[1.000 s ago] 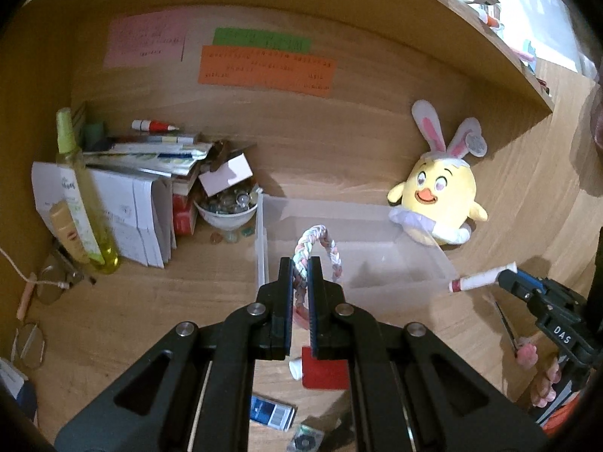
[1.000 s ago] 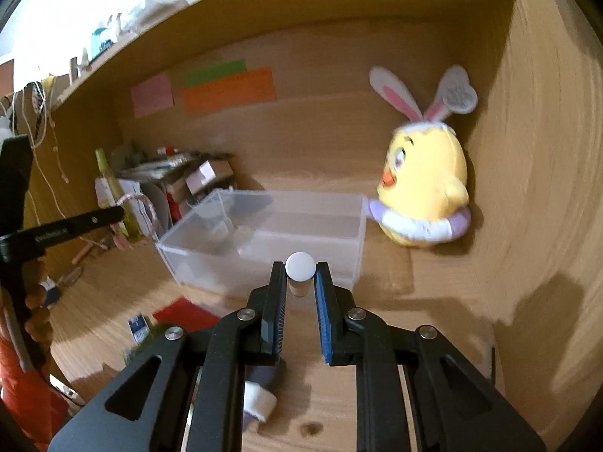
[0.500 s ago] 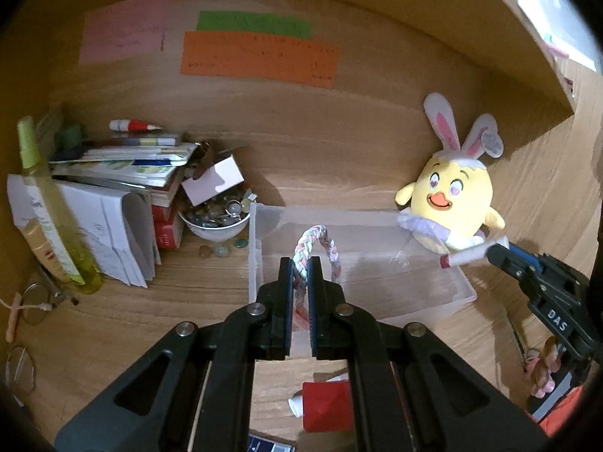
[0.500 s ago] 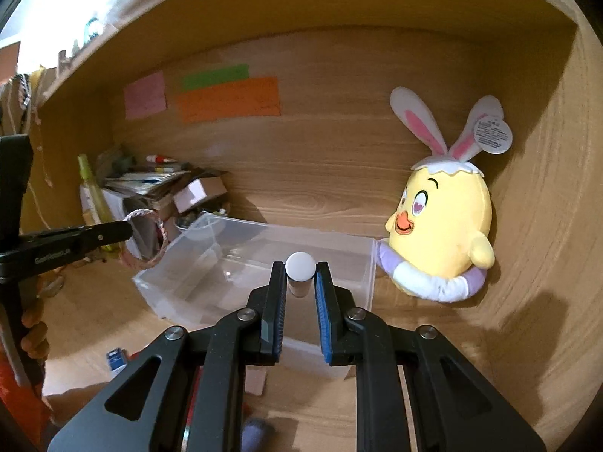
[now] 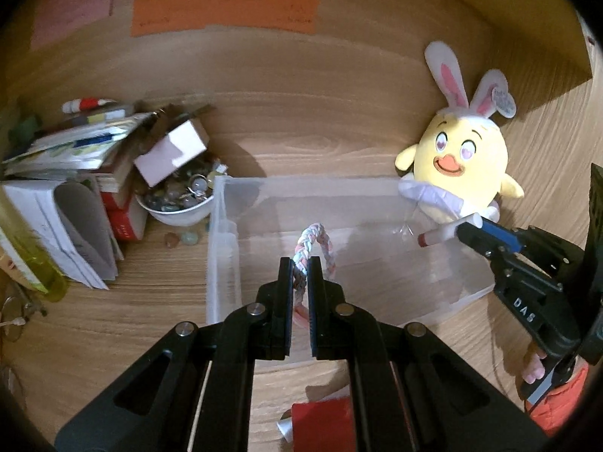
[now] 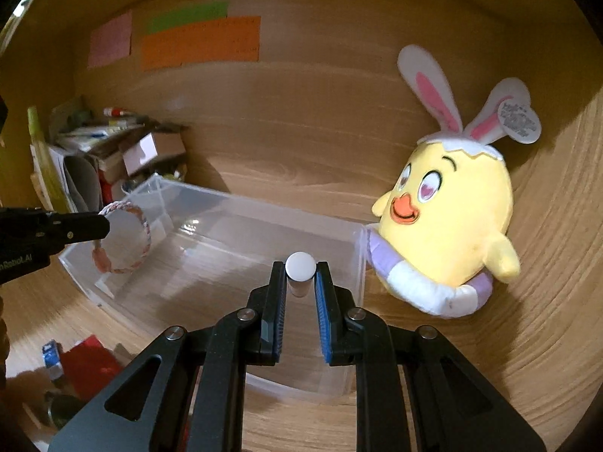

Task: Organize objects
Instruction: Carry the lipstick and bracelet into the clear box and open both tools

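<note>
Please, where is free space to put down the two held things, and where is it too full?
The clear plastic bin shows a bare floor, bordered by the yellow chick plush and the white bowl of trinkets. Crowded: the stacked books and papers beside that bowl.

Both claws (image 5: 300, 263) (image 6: 300, 268) clamped, loaded.

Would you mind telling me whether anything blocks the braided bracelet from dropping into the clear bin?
Nothing visible does. The left gripper holds the braided bracelet above the open, lidless clear bin, and the bin floor beneath it looks bare.
</note>
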Motion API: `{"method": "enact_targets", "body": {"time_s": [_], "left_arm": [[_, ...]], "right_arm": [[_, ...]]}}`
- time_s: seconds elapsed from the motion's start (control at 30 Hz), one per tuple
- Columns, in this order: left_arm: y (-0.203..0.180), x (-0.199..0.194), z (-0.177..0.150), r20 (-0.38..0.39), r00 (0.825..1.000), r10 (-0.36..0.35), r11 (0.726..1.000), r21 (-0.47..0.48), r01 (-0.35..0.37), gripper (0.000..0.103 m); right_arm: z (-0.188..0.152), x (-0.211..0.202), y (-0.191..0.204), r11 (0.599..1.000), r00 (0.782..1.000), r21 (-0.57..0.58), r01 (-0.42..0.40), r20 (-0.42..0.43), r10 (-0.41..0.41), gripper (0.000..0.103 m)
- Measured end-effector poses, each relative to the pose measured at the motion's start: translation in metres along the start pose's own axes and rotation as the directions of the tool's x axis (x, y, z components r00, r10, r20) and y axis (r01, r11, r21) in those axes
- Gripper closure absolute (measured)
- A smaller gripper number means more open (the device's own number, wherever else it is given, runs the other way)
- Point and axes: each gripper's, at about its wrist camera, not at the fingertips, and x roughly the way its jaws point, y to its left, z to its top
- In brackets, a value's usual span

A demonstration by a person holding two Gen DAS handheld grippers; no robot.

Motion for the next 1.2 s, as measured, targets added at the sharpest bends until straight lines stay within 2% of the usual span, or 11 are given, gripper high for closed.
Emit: {"method": "enact_targets", "body": {"time_s": [0.23, 0.43, 0.53, 0.6, 0.67, 0.77, 0.9, 0.97, 1.13, 1.2], "left_arm": [[0.001, 0.023, -0.003, -0.051, 0.998, -0.023, 1.000, -0.007, 0.022, 0.097], [0.004, 0.030, -0.005, -0.073, 0.997, -0.038, 0.999, -0.019, 0.037, 0.097], [0.004, 0.028, -0.004, -0.070, 0.997, -0.040, 0.999, -0.018, 0.039, 0.085], [0.004, 0.026, -0.004, -0.065, 0.997, -0.045, 0.999, -0.022, 0.044, 0.065], [0.004, 0.023, -0.004, -0.052, 0.998, -0.044, 0.999, -0.025, 0.042, 0.056], [0.004, 0.017, -0.003, -0.043, 0.998, -0.050, 0.998, -0.026, 0.049, 0.052], [0.003, 0.008, -0.001, -0.034, 0.997, -0.063, 0.997, -0.036, 0.062, 0.039], [0.002, 0.000, 0.000, -0.019, 0.998, -0.062, 0.997, -0.035, 0.062, 0.034], [-0.004, -0.017, -0.001, 0.014, 0.999, -0.040, 0.999, -0.017, 0.040, 0.024], [-0.008, -0.025, -0.002, 0.026, 0.999, -0.023, 1.000, -0.003, 0.023, 0.015]], "right_arm": [[-0.004, 0.016, 0.009, 1.000, 0.999, -0.013, -0.014, -0.040, 0.013, 0.089], [-0.006, 0.027, 0.013, 0.997, 0.994, 0.003, -0.074, -0.083, 0.074, 0.089], [-0.008, 0.029, 0.015, 0.996, 0.991, 0.005, -0.091, -0.095, 0.091, 0.089], [-0.008, 0.028, 0.017, 0.996, 0.991, 0.002, -0.092, -0.097, 0.091, 0.089], [-0.008, 0.029, 0.017, 0.995, 0.990, 0.003, -0.096, -0.105, 0.096, 0.081], [-0.009, 0.028, 0.016, 0.996, 0.990, 0.009, -0.094, -0.106, 0.095, 0.062], [-0.006, 0.020, 0.014, 0.996, 0.992, 0.016, -0.084, -0.087, 0.085, 0.050], [-0.005, 0.016, 0.012, 0.996, 0.993, 0.023, -0.084, -0.076, 0.086, 0.040], [-0.001, 0.005, 0.009, 0.997, 0.996, 0.032, -0.072, -0.052, 0.073, 0.032], [-0.001, 0.001, 0.008, 0.997, 0.997, 0.032, -0.068, -0.046, 0.070, 0.031]]}}
